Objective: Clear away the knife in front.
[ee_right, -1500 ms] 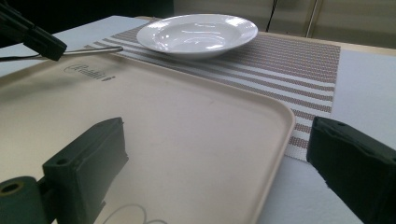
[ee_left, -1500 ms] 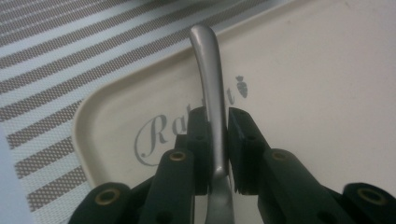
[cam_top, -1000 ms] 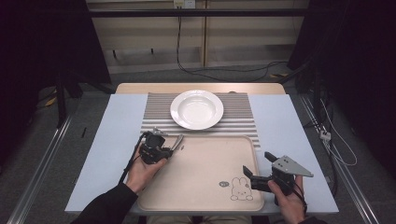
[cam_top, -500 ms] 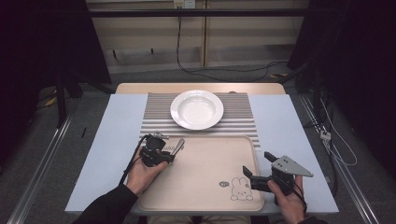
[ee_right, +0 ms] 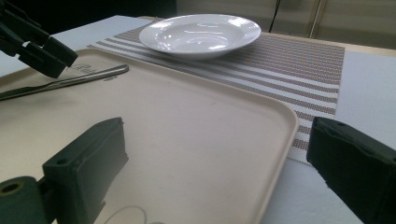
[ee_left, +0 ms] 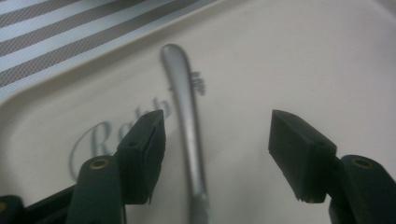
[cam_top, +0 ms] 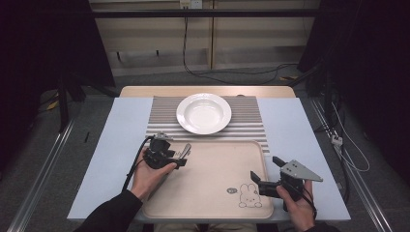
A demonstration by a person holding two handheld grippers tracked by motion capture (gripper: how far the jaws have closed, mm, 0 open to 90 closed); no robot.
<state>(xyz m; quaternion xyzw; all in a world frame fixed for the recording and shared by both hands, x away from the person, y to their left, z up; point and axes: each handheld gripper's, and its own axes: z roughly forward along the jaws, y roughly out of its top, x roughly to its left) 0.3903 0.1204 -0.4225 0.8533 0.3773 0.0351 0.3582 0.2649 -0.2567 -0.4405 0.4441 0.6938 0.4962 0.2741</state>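
**Left tongs release a utensil on the tray**

Dark curtains surround a pale blue table (cam_top: 111,159) carrying a striped mat (cam_top: 162,118), a white plate (cam_top: 203,113) and a beige tray (cam_top: 217,188). Compared with a second ago, the left tongs (cam_top: 180,162) have moved slightly nearer and now stand wide, astride a metal utensil handle (ee_left: 187,116) lying flat at the tray's far-left corner. The utensil seems just set down. The right tongs (cam_top: 258,182), also wide and empty, rest at the tray's near-right edge.
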